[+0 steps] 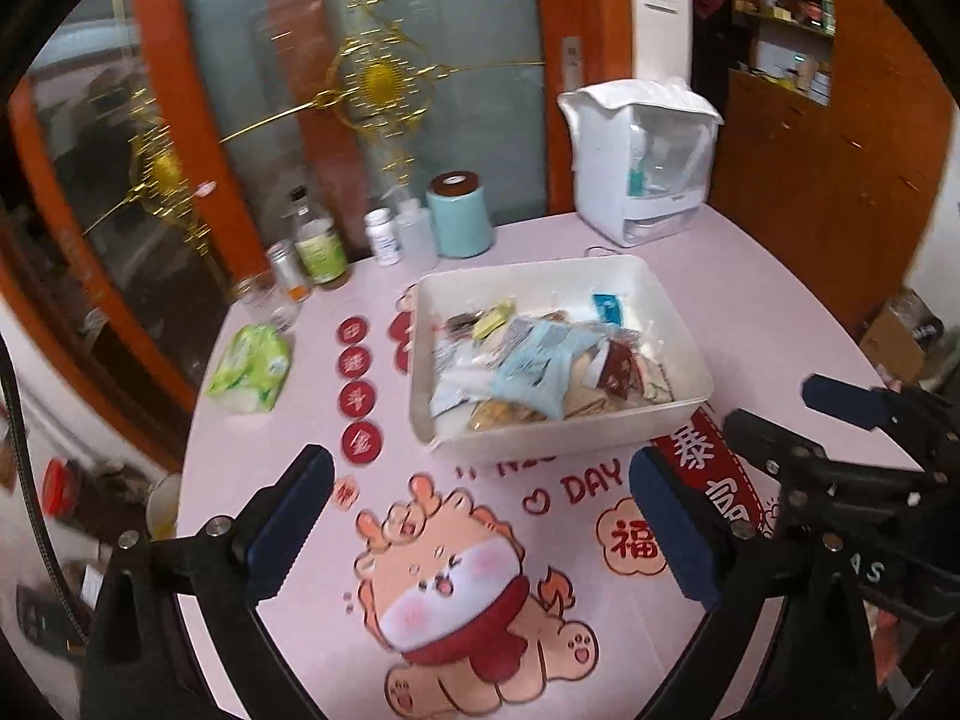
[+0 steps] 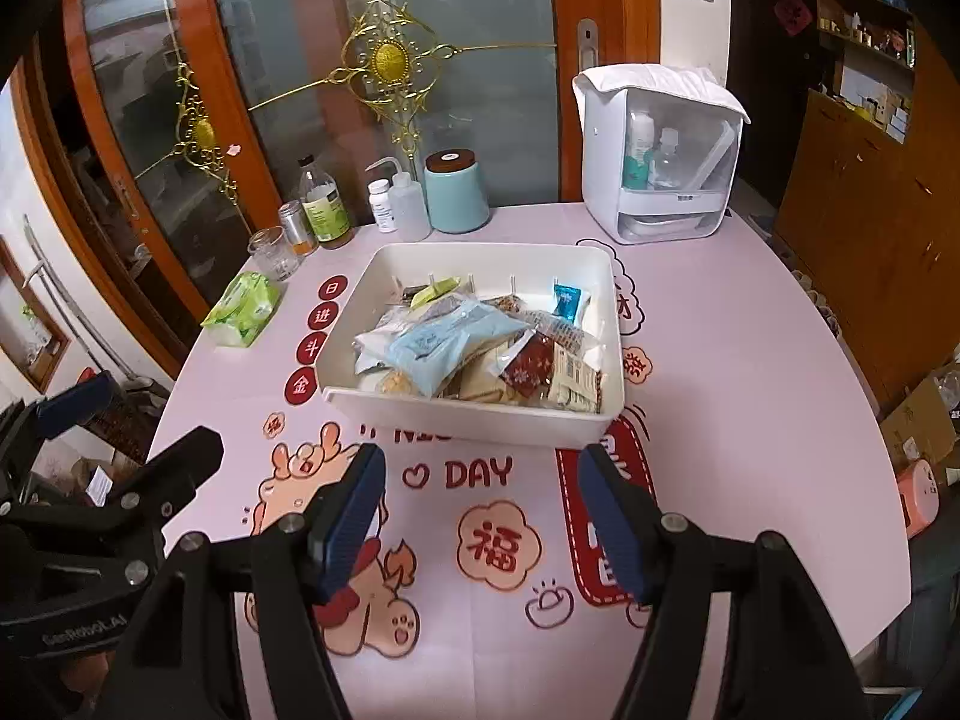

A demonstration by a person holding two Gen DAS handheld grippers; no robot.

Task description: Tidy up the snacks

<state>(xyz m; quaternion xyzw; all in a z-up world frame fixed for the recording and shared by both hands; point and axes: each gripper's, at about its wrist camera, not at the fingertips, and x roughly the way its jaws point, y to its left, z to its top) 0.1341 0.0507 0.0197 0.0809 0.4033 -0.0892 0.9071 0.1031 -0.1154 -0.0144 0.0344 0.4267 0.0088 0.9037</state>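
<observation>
A white rectangular bin (image 1: 570,426) (image 2: 468,414) stands on the pink printed table, filled with several mixed snack packets (image 1: 540,360) (image 2: 474,348), among them a pale blue pack (image 2: 438,345) and a dark red one (image 2: 531,369). My left gripper (image 1: 480,516) hovers over the table in front of the bin, jaws wide open, nothing between them. My right gripper (image 2: 483,516) also hangs short of the bin's near wall, open and empty. Each gripper shows at the edge of the other's view: the right one (image 1: 840,420), the left one (image 2: 120,420).
Along the table's back edge stand a green wipes pack (image 2: 243,309), a glass jar (image 2: 273,252), bottles (image 2: 321,207), a teal canister (image 2: 456,192) and a white storage box with bottles (image 2: 657,162). Behind is a glass door; wooden cabinets right.
</observation>
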